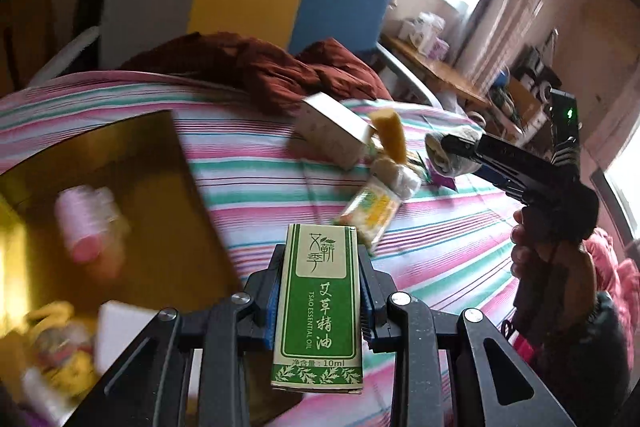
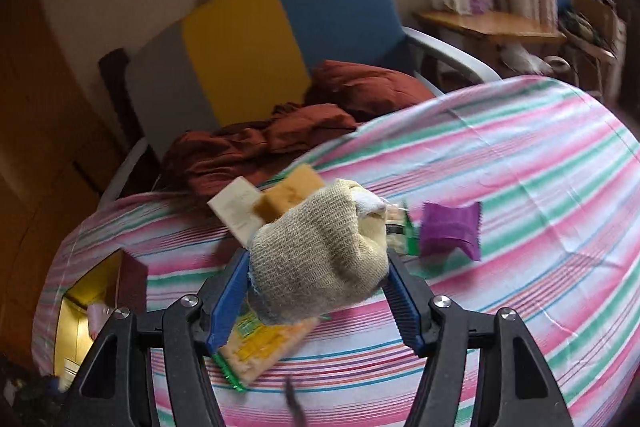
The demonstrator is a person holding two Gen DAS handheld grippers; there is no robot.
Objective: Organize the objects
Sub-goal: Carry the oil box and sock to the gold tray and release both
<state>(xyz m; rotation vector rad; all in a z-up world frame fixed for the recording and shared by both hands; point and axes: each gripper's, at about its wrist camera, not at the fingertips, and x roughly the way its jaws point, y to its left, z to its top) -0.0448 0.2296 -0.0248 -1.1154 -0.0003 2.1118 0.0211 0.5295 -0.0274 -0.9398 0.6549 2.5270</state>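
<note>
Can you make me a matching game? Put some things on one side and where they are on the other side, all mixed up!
Things:
1. green box
2. knit glove
3. purple packet
4. pink bottle

Places:
A. inside the yellow box
B. in the right tongs
C. lying on the striped sheet
D. in the left tongs

Pairs: 1-D, 2-B, 3-C, 4-A
</note>
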